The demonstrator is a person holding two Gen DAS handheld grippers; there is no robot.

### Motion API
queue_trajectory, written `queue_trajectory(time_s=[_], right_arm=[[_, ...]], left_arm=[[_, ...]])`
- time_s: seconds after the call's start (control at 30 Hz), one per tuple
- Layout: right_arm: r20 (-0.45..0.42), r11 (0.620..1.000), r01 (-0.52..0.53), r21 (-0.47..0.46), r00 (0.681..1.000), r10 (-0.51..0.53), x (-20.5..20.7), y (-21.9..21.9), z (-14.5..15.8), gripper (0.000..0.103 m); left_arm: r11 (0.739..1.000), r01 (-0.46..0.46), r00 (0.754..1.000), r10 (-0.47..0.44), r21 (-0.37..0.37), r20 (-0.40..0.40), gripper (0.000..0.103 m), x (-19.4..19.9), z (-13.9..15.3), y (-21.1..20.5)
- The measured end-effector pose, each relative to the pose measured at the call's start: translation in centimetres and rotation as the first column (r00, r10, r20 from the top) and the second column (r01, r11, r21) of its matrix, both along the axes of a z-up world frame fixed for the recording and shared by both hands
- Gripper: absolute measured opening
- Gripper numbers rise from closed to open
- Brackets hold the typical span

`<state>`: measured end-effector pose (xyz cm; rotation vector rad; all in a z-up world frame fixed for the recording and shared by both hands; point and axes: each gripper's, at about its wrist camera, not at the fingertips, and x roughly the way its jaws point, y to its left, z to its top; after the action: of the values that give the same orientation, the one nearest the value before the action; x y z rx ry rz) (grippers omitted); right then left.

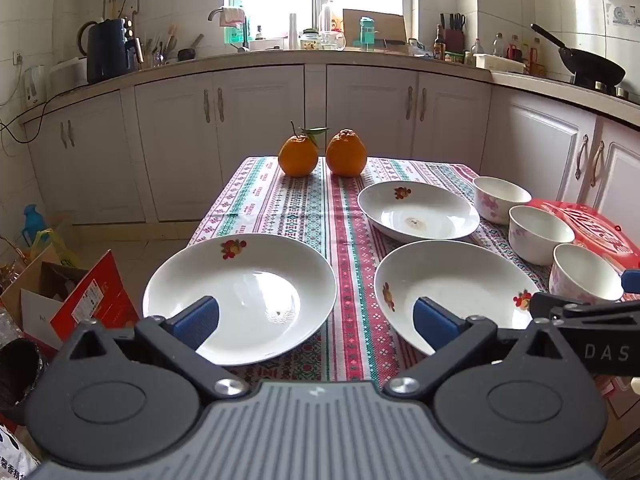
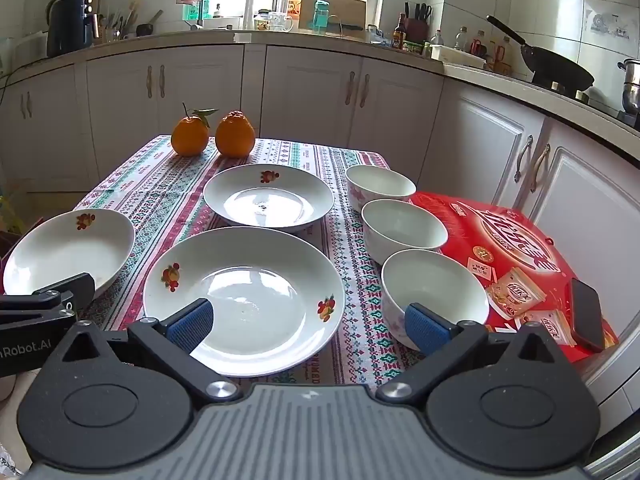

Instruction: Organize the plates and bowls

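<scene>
Three white plates with fruit prints lie on the patterned tablecloth: a near left plate [image 1: 240,296] [image 2: 68,250], a near middle plate [image 1: 452,288] [image 2: 244,300] and a far plate [image 1: 418,210] [image 2: 268,198]. Three white bowls with pink flowers stand in a row at the right: far [image 1: 500,196] [image 2: 380,186], middle [image 1: 540,232] [image 2: 404,228] and near [image 1: 584,272] [image 2: 434,292]. My left gripper [image 1: 316,322] is open and empty, low over the near edge between the two near plates. My right gripper [image 2: 308,322] is open and empty, between the near middle plate and the near bowl.
Two oranges [image 1: 322,154] [image 2: 214,136] sit at the table's far edge. A red snack box [image 2: 520,264] with a phone [image 2: 586,314] on it lies right of the bowls. Cardboard boxes [image 1: 68,300] stand on the floor at left. Kitchen cabinets [image 1: 260,128] run behind.
</scene>
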<state>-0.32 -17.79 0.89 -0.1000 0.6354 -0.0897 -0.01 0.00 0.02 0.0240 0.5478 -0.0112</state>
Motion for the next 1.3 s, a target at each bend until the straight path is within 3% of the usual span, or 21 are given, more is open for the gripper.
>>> queue_trajectory(time_s=[1.3], right_arm=[[0.006, 1.0, 0.013, 0.001, 1.0, -0.013, -0.05, -0.22, 0.27, 0.103]], left_arm=[[1.0, 0.012, 1.0, -0.012, -0.011, -0.006, 0.102, 0.09, 0.0, -0.23]])
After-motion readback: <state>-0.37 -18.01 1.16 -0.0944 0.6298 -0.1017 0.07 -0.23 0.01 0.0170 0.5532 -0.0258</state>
